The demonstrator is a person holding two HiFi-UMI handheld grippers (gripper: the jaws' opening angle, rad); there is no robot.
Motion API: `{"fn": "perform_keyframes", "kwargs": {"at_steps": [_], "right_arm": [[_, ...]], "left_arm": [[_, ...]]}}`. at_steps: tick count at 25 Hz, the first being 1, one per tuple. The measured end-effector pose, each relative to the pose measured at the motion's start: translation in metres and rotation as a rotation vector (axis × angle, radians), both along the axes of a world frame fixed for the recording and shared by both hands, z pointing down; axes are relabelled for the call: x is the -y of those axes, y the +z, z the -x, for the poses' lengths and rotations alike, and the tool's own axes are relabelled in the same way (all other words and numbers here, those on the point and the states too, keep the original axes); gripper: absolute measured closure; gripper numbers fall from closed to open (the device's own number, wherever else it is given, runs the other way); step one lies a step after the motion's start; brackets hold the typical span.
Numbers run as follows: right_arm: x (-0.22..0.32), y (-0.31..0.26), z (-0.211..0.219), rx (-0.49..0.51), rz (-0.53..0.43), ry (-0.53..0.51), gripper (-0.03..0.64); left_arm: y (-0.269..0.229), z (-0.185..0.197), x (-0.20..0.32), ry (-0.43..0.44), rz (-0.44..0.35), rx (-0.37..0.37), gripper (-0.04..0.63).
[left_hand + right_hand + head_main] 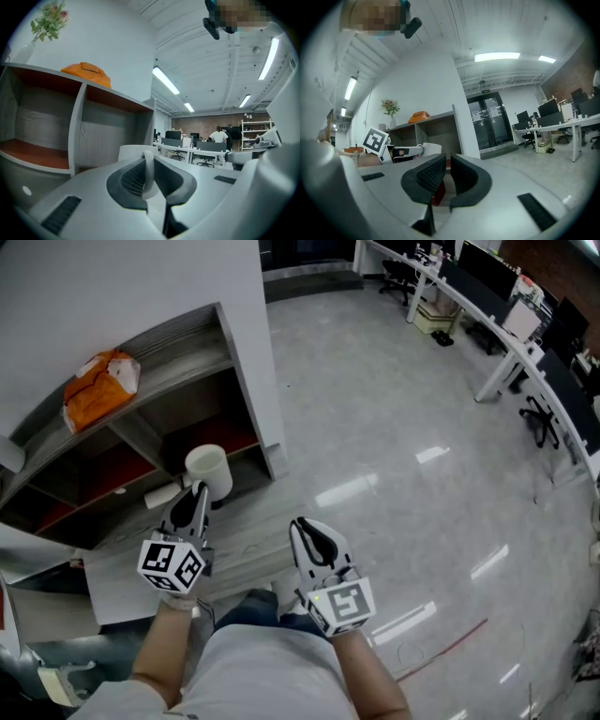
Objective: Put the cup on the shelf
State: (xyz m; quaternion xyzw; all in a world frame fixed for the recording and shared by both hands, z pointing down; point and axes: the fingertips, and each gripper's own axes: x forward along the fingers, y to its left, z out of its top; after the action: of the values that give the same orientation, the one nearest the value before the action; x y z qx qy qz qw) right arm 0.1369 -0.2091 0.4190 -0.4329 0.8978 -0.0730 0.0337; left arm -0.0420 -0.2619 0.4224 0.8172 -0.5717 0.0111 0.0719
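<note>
A white cup (208,468) hangs in front of the grey shelf unit (239,371), level with its lower compartment. My left gripper (194,498) is shut on the cup's wall. In the left gripper view the cup's rim (133,151) stands just beyond the gripper (149,164), with a white strip of it pinched between the jaws. My right gripper (307,532) is lower right of the cup, over the floor, shut with nothing in it. In the right gripper view its jaws (447,171) are nearly together, and the cup (431,149) shows at left before the shelf (454,126).
An orange bag (101,385) lies on the shelf top, and a vase of flowers (47,18) stands there too. A small white object (161,495) sits near the shelf's lower compartment. Office desks and chairs (506,343) line the far right across grey floor.
</note>
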Motion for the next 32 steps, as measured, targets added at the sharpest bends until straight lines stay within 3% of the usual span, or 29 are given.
{"fn": "perform_keyframes", "kwargs": {"at_steps": [14, 27, 32], "right_arm": [[0.049, 0.013, 0.001, -0.055, 0.025, 0.189, 0.575], [0.053, 0.021, -0.001, -0.095, 0.051, 0.262, 0.575], [0.05, 0.019, 0.003, -0.102, 0.051, 0.261, 0.575]], "left_arm": [[0.031, 0.02, 0.126, 0.042, -0.011, 0.015, 0.551], [0.049, 0.017, 0.154, 0.048, -0.034, 0.022, 0.551], [0.058, 0.014, 0.156, 0.049, 0.005, 0.011, 0.549]]}}
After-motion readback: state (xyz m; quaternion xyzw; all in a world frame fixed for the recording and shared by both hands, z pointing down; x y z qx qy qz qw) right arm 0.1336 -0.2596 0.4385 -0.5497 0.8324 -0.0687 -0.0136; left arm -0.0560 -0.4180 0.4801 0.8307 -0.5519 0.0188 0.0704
